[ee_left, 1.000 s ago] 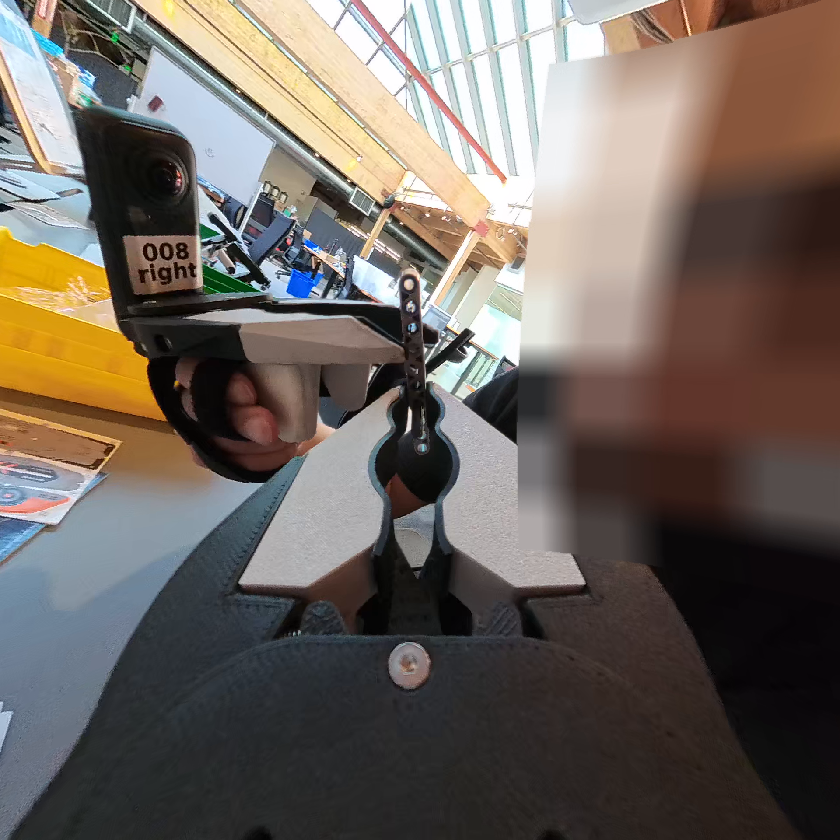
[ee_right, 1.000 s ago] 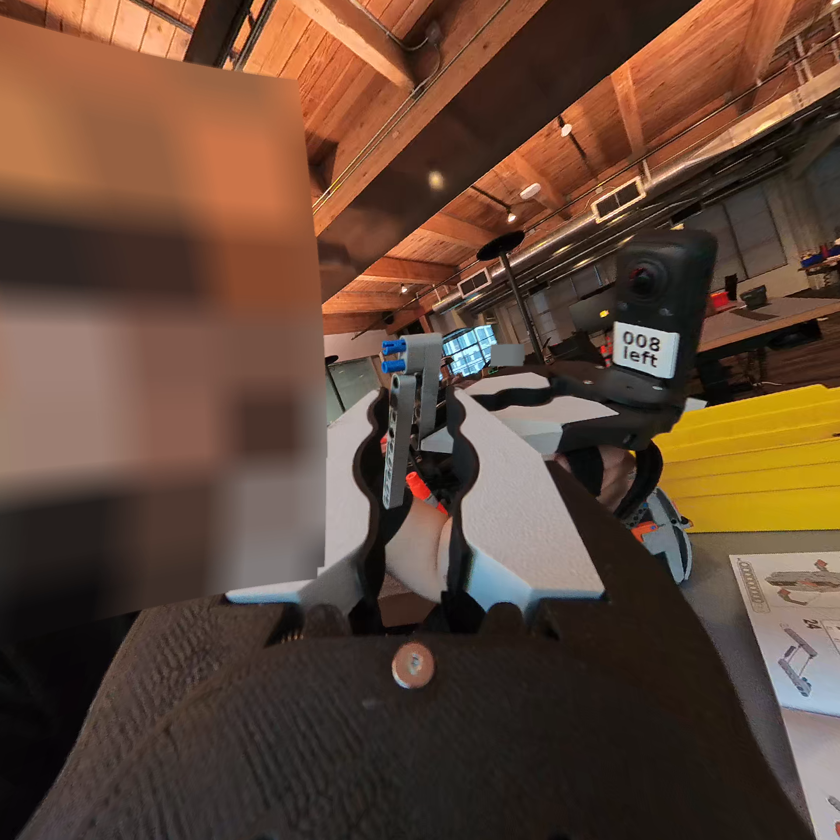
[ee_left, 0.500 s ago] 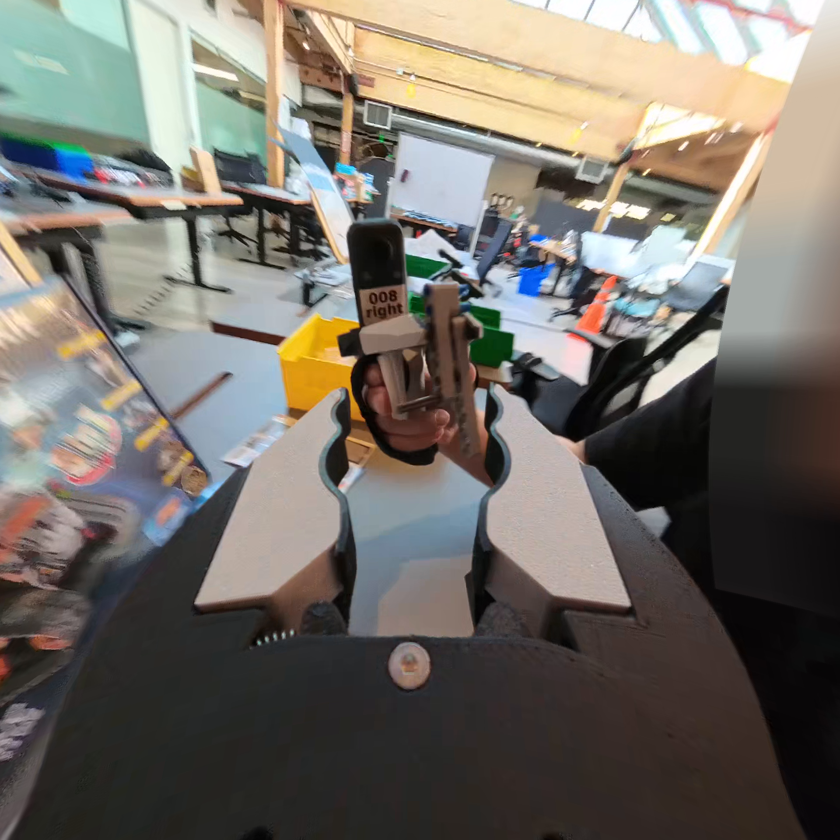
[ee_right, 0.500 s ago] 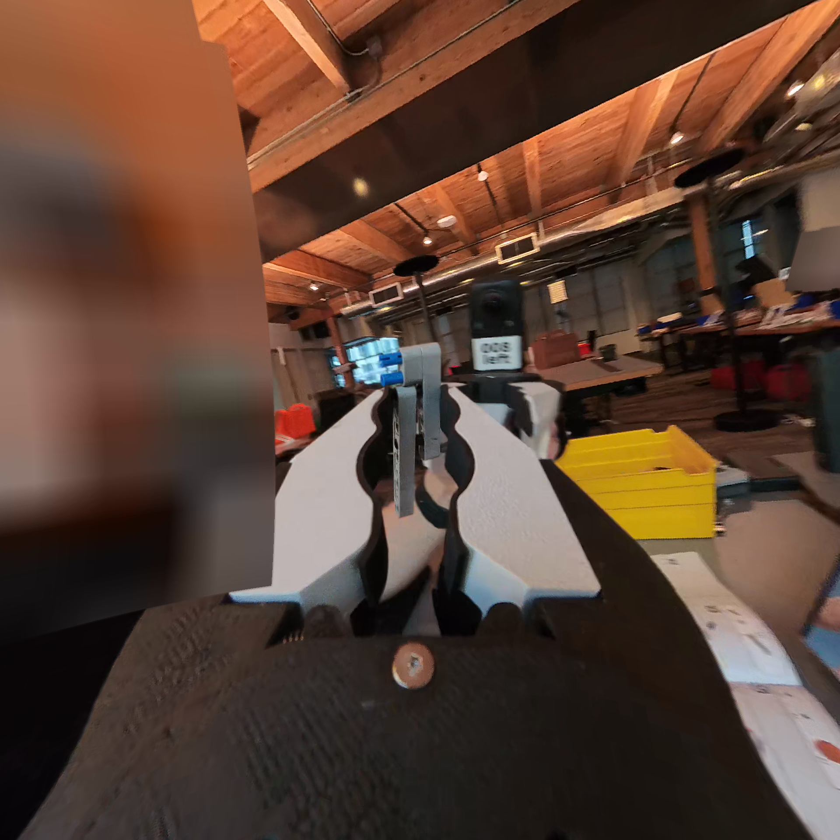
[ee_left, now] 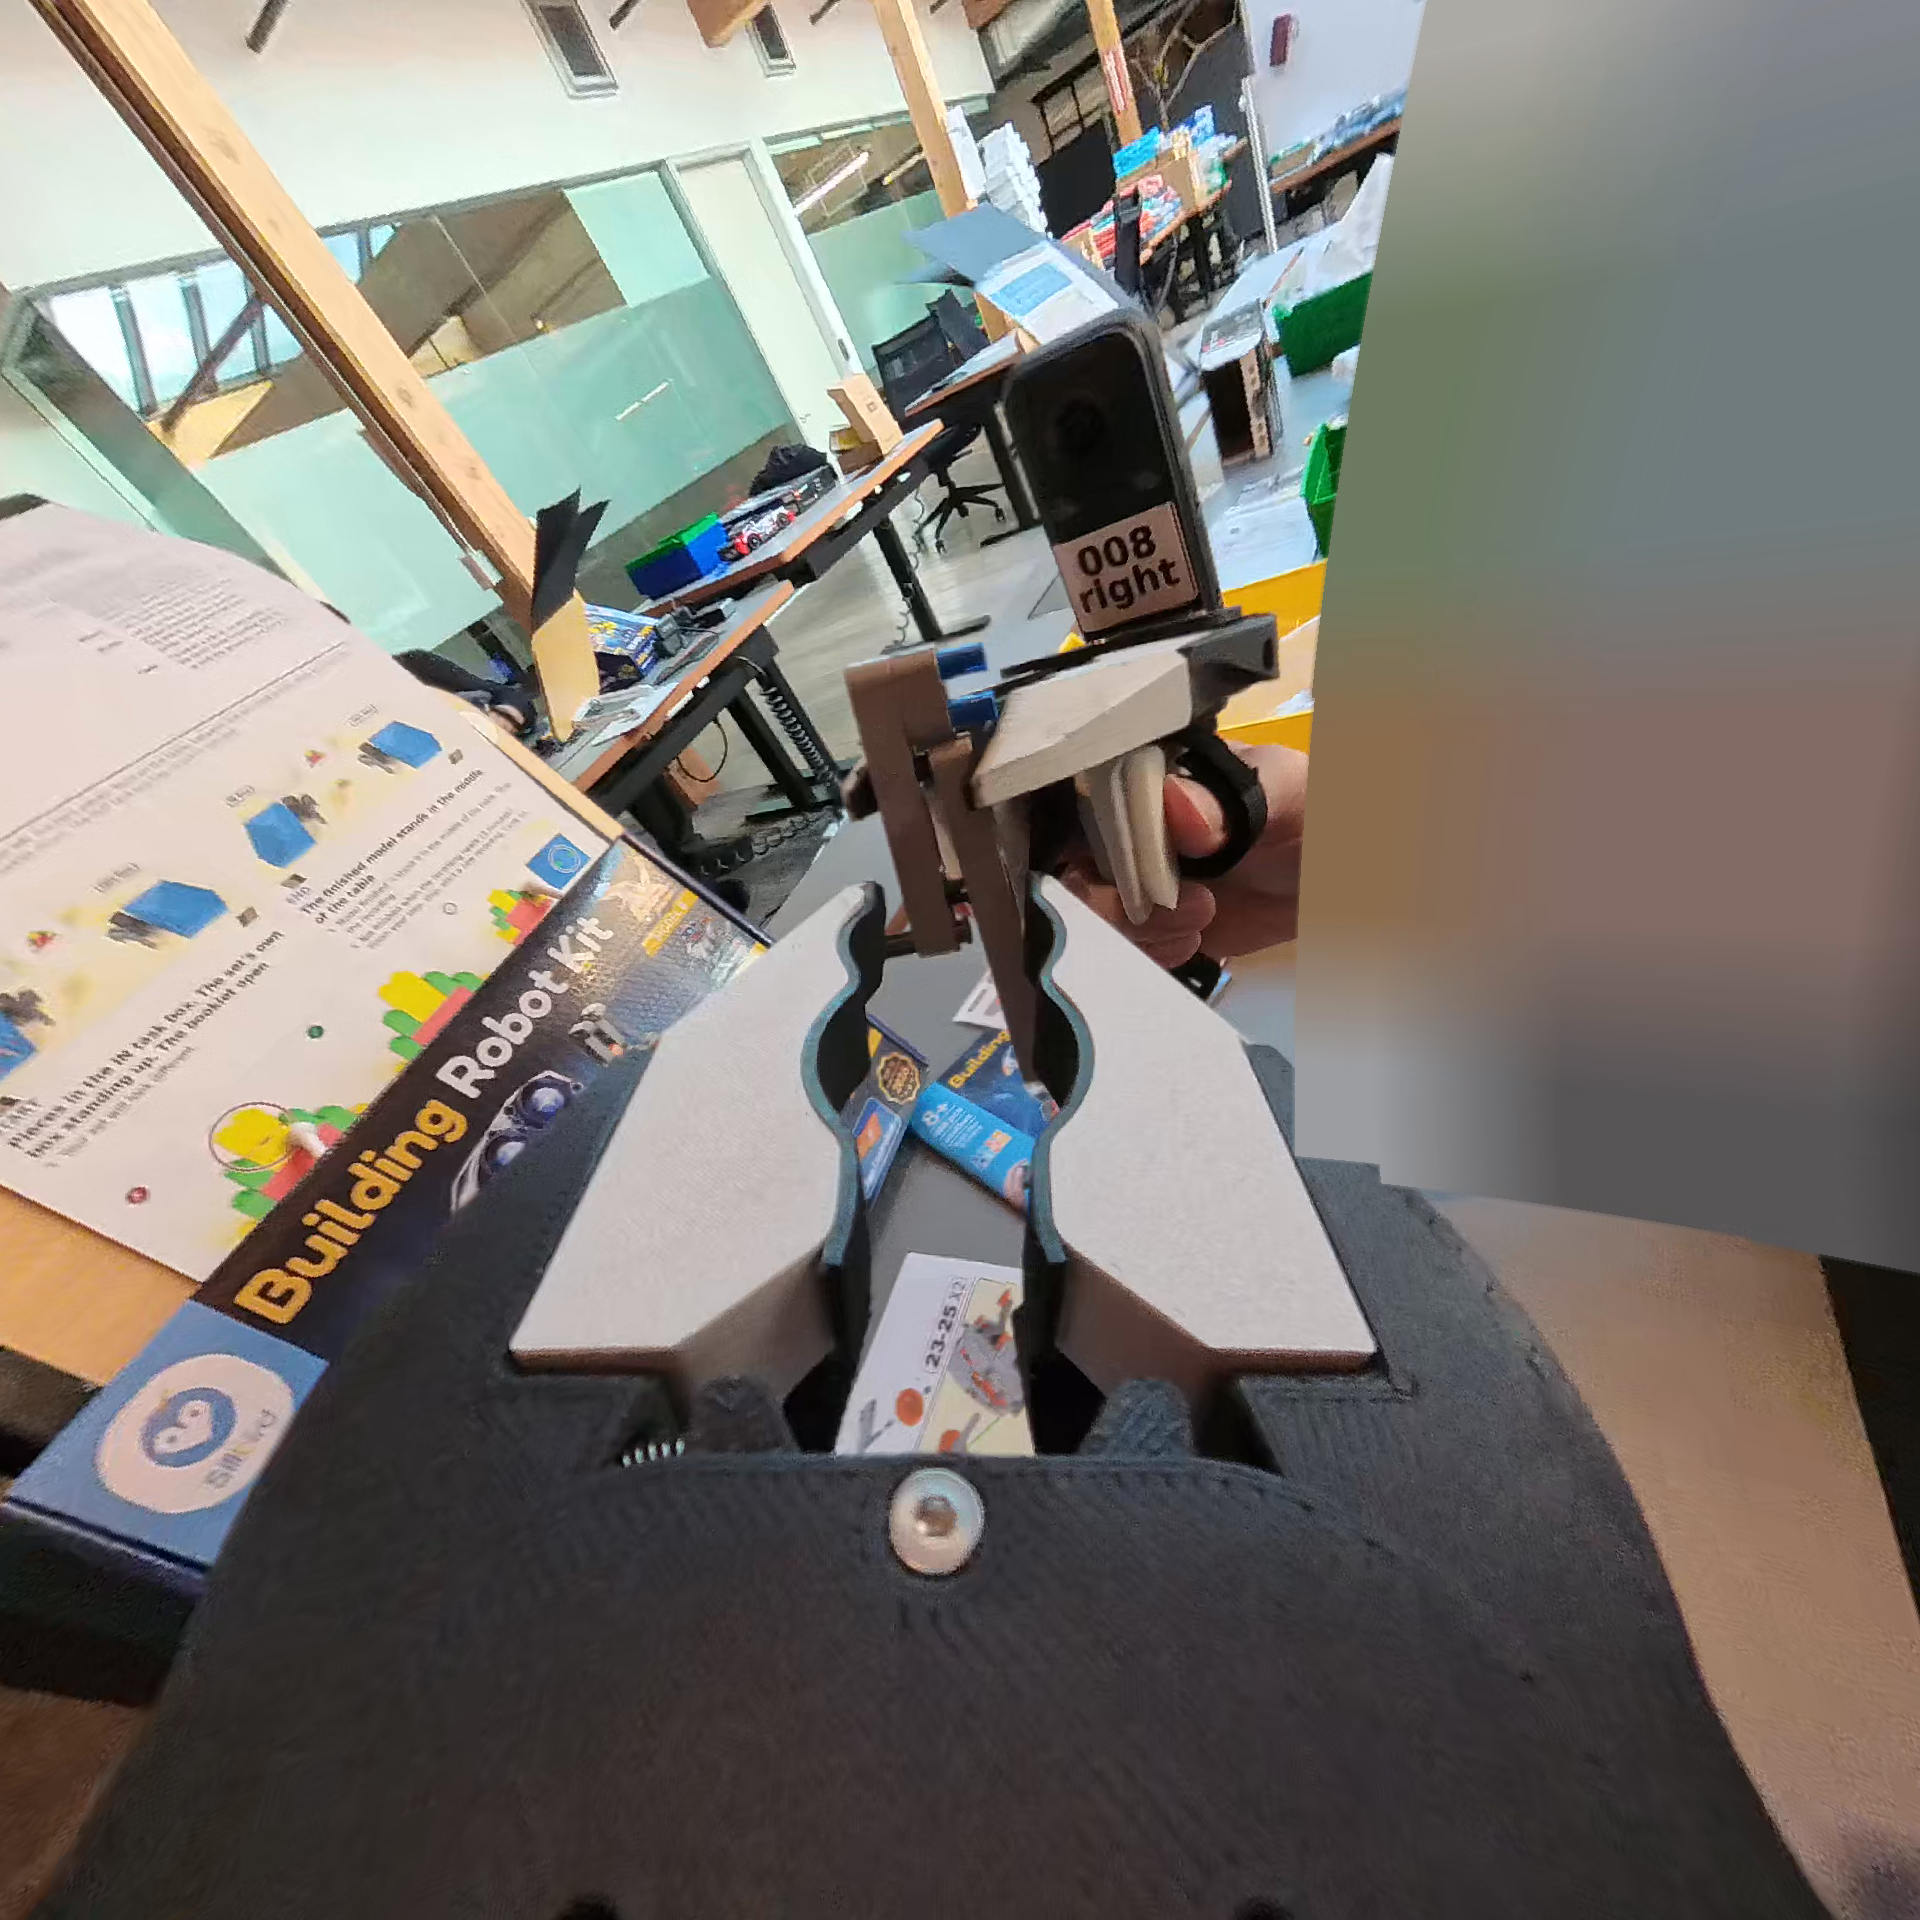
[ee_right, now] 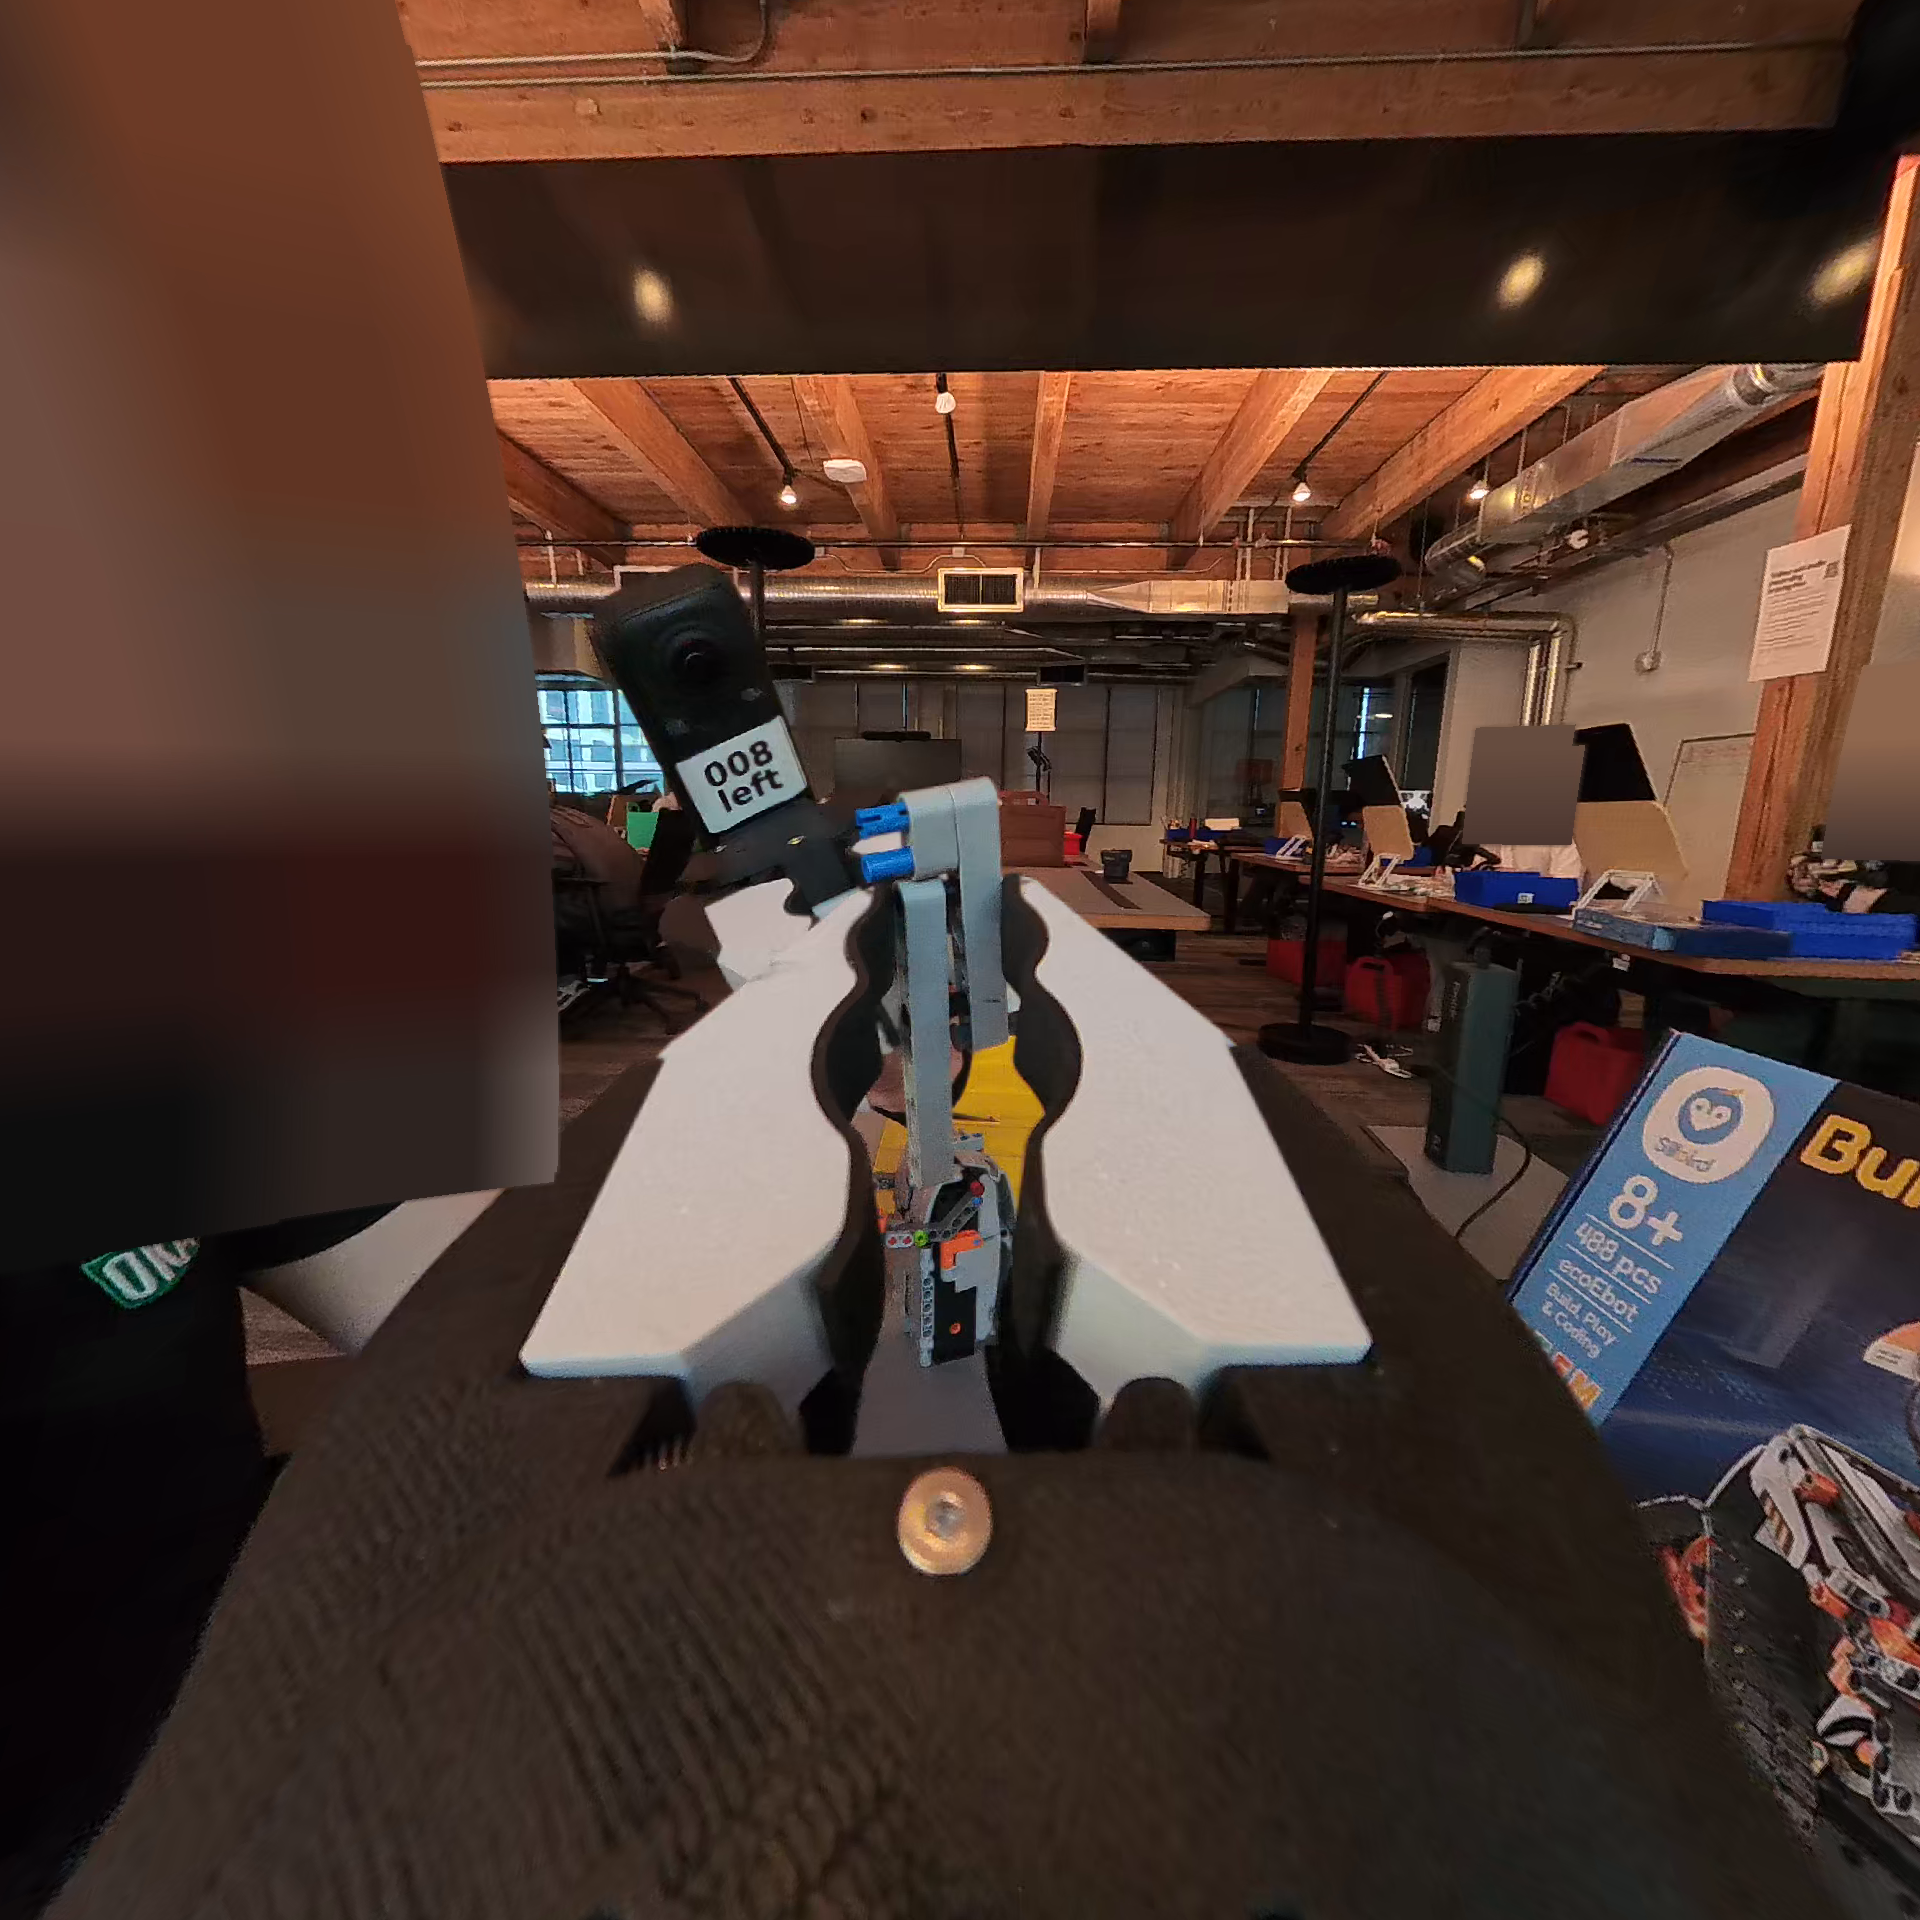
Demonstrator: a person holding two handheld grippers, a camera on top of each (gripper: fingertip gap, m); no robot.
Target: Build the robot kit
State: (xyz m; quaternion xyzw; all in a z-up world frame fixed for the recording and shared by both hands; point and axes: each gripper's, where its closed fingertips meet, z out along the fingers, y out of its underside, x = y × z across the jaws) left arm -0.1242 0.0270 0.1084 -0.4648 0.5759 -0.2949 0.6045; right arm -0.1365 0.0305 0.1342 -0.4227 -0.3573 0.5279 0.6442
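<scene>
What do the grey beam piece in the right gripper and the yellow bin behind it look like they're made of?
Grey beam assembly: looks like moulded matte plastic, with blue pins, clamped in the right gripper. Yellow bin: probably smooth hard plastic, judging by its even colour; only a sliver shows.

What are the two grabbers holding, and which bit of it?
The right gripper pinches a grey beam assembly with blue pegs, gripping it around its middle. The left gripper is open and holds nothing, though the beams hang between its fingers.
</scene>
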